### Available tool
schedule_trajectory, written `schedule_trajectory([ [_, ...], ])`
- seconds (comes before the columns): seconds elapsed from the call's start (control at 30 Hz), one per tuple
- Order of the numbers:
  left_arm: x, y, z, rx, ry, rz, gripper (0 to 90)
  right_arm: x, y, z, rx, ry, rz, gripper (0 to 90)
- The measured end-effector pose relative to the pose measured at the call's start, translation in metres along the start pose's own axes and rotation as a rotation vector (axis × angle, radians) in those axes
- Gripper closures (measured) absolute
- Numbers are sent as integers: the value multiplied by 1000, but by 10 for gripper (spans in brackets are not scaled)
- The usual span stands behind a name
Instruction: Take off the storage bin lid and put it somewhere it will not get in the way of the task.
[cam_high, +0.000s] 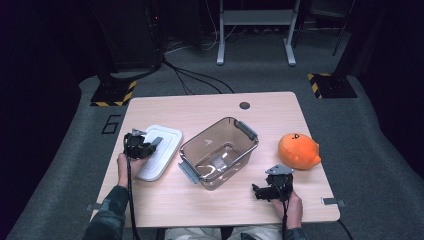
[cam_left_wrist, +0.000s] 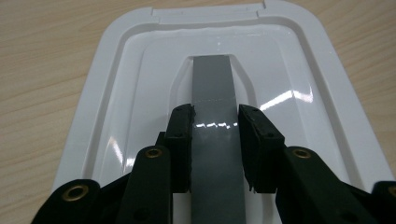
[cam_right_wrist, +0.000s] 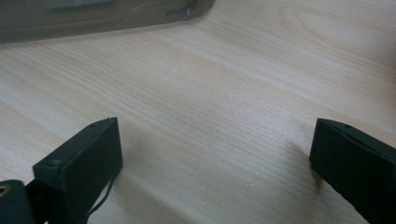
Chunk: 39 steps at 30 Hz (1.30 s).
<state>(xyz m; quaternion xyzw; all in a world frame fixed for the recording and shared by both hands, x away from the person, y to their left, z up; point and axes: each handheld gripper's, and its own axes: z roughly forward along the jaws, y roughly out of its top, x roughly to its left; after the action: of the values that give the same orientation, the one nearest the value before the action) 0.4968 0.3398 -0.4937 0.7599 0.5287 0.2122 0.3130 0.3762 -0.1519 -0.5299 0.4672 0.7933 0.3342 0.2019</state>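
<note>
A white container lid (cam_high: 162, 150) lies flat on the wooden table (cam_high: 210, 107) at the left. In the left gripper view the lid (cam_left_wrist: 140, 84) has a grey handle strip (cam_left_wrist: 212, 88) along its middle. My left gripper (cam_left_wrist: 215, 135) is shut on that strip, one black pad pressed against each side; from above, this gripper (cam_high: 149, 146) sits over the lid's near-left part. A clear brownish container (cam_high: 192, 142) stands empty at the table's centre. My right gripper (cam_high: 257, 192) rests low near the front right, and its jaws (cam_right_wrist: 215, 158) stand wide open over bare wood.
An orange plush toy (cam_high: 298, 150) lies to the right of the container. The container's near wall (cam_right_wrist: 93, 18) runs across the top of the right gripper view. A small round hole (cam_high: 244, 105) marks the table's far edge. Dark floor and stands surround the table.
</note>
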Motion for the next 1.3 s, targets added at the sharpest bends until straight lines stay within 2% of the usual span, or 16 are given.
schedule_trajectory([
  [0.2,4,0,8,-4,30,12,662,0,0,0,0,0,0,17],
  [0.27,5,0,9,2,30,3,663,0,0,0,0,0,0,17],
  [0.4,6,0,14,-1,30,11,662,0,0,0,0,0,0,17],
  [0.63,9,-1,18,-28,24,13,661,0,0,0,0,0,0,17],
  [0.8,11,-2,19,-35,20,0,657,0,0,0,0,0,0,17],
  [0.9,12,-2,17,-55,15,-17,645,0,0,0,0,0,0,17],
  [1.0,13,-1,12,-46,6,-38,501,0,0,0,0,0,1,17],
  [1.1,10,-2,6,-51,21,-54,348,0,0,0,0,0,0,17],
  [1.23,4,-5,-3,-69,27,-44,219,0,0,0,0,0,0,17],
  [1.3,0,-6,-8,-80,18,-40,196,0,0,0,1,0,1,17],
])
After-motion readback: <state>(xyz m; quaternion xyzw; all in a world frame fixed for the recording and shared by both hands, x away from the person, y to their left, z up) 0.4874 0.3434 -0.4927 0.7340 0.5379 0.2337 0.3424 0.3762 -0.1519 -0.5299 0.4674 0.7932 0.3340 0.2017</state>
